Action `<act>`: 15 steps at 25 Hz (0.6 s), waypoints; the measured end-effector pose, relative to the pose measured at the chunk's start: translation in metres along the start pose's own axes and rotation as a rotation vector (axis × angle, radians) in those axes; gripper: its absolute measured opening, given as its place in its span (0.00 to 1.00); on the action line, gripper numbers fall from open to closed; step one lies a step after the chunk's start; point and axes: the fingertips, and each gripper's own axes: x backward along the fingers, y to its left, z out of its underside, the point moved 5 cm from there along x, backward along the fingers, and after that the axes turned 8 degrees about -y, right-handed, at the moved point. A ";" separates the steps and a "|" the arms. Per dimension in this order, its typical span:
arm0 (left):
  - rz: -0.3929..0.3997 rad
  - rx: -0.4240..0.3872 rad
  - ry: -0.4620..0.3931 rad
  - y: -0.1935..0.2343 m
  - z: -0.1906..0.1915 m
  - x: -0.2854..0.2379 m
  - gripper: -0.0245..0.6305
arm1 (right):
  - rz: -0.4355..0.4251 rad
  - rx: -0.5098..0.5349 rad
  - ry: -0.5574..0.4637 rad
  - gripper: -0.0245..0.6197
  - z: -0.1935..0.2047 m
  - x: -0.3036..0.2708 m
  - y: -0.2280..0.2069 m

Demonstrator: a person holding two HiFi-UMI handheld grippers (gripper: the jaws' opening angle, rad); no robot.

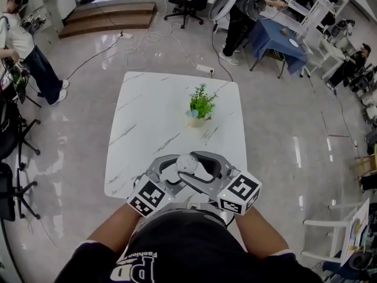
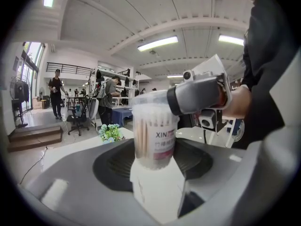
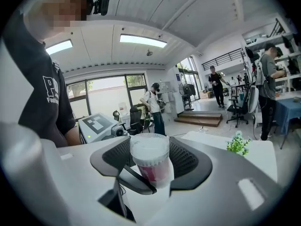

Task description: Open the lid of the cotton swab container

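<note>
My left gripper [image 1: 172, 171] has its jaws clamped on the lower body of the cotton swab container [image 2: 155, 135]. It holds the tub upright, close to my chest and above the near edge of the white worktop [image 1: 147, 117], not resting on it. The tub is clear plastic packed with swabs. I judge it light, thin-walled and smooth, so it could flex or slip and twist in the pads if I squeeze unevenly. The low grip on the labelled part looks sound to me, since it leaves the top free.

At the top, the pale round lid [image 3: 149, 149] is still on. My right gripper [image 1: 206, 168] has its jaws closed round its rim. I expect the lid to pop off suddenly, so a gentle, straight pull seems wise, or swabs may spill.

Farther off, a small potted plant [image 1: 201, 105] stands well clear.
</note>
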 end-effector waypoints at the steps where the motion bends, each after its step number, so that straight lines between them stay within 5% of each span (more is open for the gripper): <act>1: 0.000 -0.002 0.002 0.000 0.001 0.000 0.50 | 0.003 -0.008 -0.005 0.44 -0.001 0.000 0.000; 15: -0.011 0.002 0.016 0.005 0.008 0.003 0.50 | 0.014 0.259 0.046 0.40 -0.025 0.005 0.005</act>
